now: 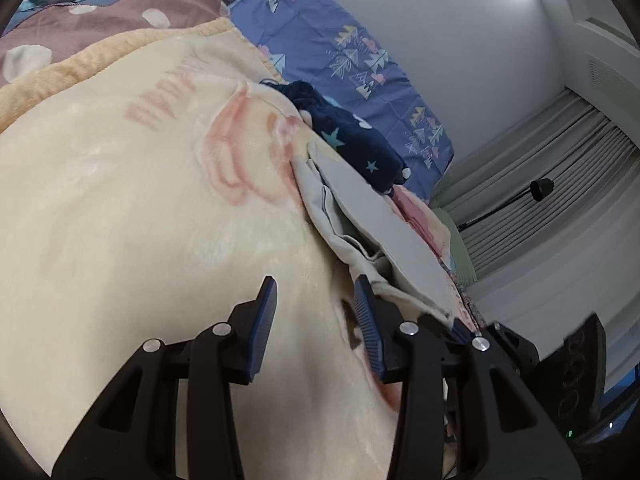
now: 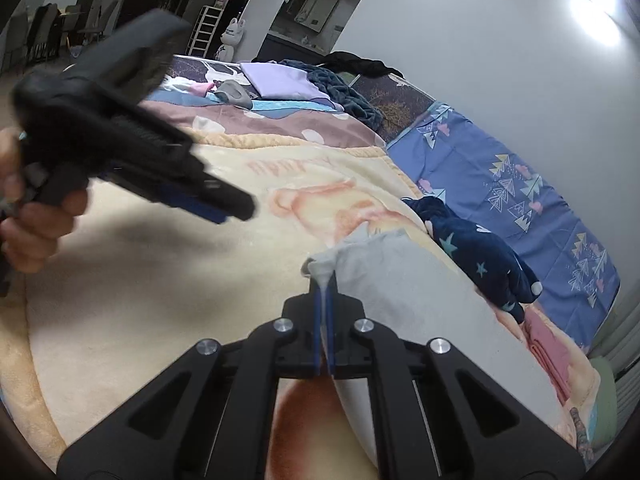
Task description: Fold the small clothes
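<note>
A fleecy cream blanket [image 2: 168, 280] with a peach print covers the bed, against a white wall. On it lies the soft grey garment [image 2: 404, 280], its bunched corner pinched in the clenched right gripper [image 2: 325, 280]. The left gripper [image 1: 316, 304] is half spread, jaws empty, just beside the garment's edge.

Bed [image 2: 500, 184]: cream blanket [image 2: 160, 280], grey garment [image 2: 400, 280], perhaps navy pyjamas [image 2: 480, 248].
</note>
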